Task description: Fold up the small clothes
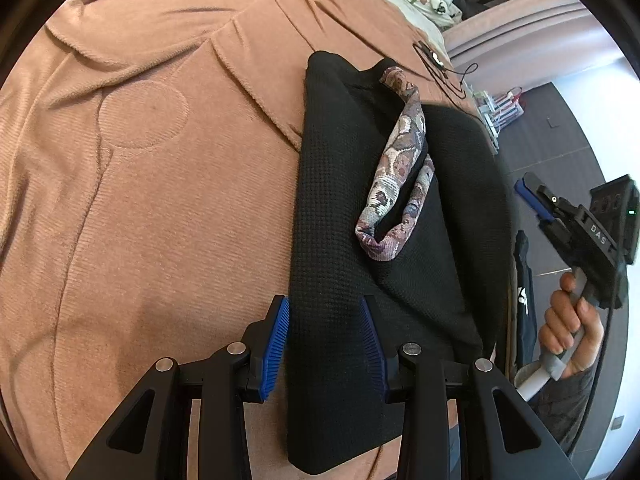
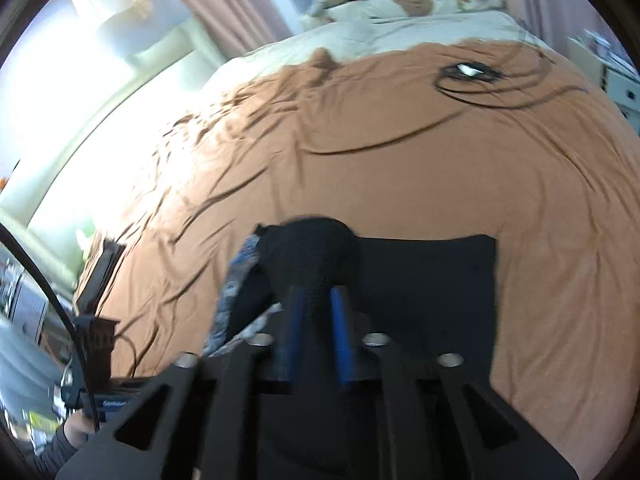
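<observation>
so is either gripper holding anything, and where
Right gripper holds nothing. Left gripper straddles the near folded edge of the black garment; whether it pinches cannot be told.

The bed (image 1: 160, 200) has a soft brown blanket (image 2: 400, 160) spread over it, full of little wrinkles. A black garment (image 1: 332, 208) lies flat on the blanket, at about 3 o'clock in the left wrist view. A patterned cloth (image 1: 400, 184) sits on top of it. A thin black cord (image 1: 444, 72) lies on the blanket at 1 o'clock. A cream cover (image 2: 400, 28) lies at 12 o'clock in the right wrist view.
</observation>
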